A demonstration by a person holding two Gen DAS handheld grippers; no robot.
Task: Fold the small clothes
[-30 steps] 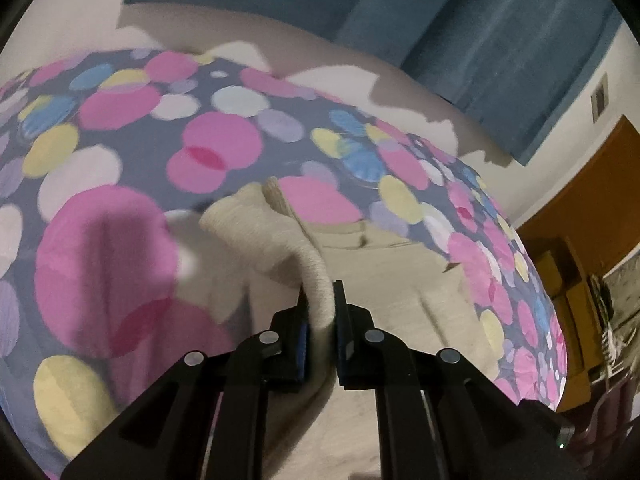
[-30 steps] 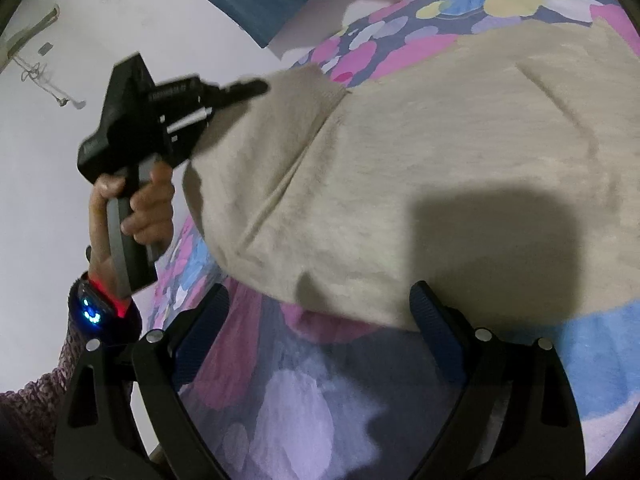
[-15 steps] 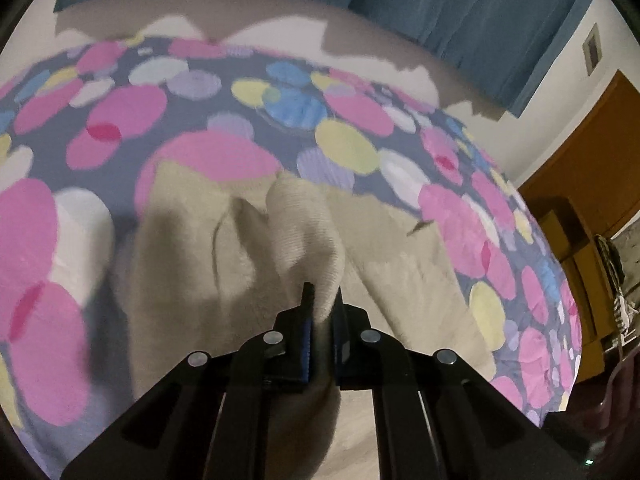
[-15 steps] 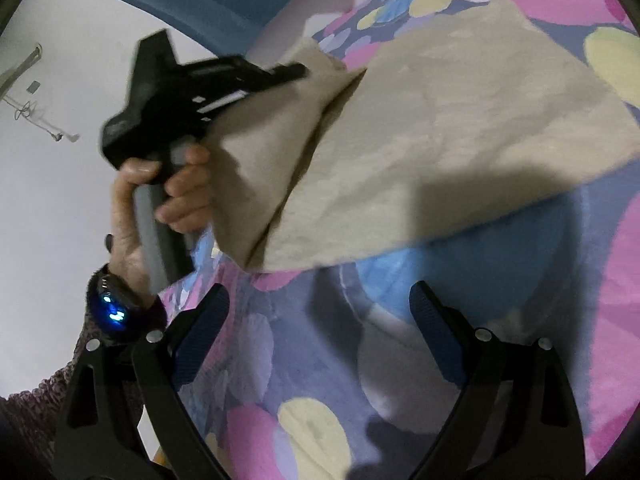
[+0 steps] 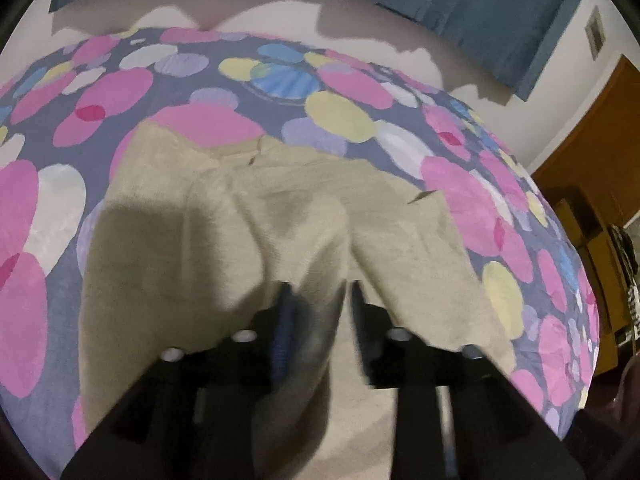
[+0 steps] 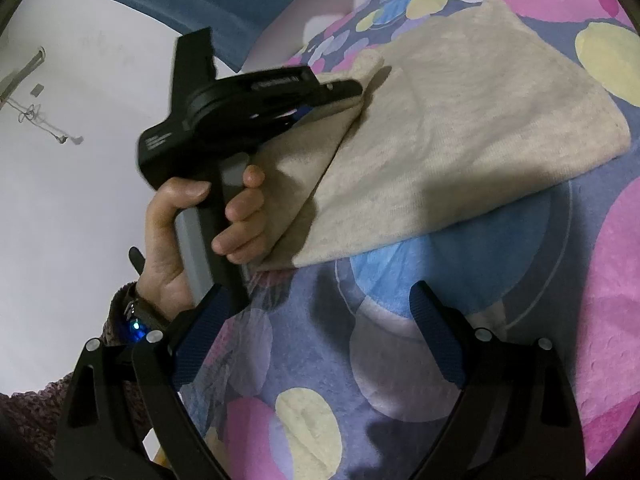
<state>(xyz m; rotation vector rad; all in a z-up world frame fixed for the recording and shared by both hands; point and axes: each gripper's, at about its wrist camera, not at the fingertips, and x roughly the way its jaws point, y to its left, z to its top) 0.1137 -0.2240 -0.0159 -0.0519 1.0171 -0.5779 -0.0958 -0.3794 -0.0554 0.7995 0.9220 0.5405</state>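
Observation:
A beige knit garment (image 5: 280, 216) lies on the dotted bedspread (image 5: 340, 116). It also shows in the right wrist view (image 6: 460, 132), one side folded over. My left gripper (image 5: 320, 296) is blurred; its jaws stand a little apart with a ridge of the beige fabric between them. In the right wrist view the left gripper (image 6: 352, 86) sits at the garment's folded edge, held by a hand. My right gripper (image 6: 320, 308) is open and empty, above the bedspread just in front of the garment's near edge.
The bedspread (image 6: 400, 360) has pink, yellow and blue circles. A blue curtain (image 5: 460, 4) hangs on the far wall. A brown wooden door and furniture (image 5: 580, 184) stand at the right beyond the bed edge.
The left gripper has carried the garment's edge over and down onto the garment, and its jaws have parted slightly. The right gripper has drawn back from the garment, still open.

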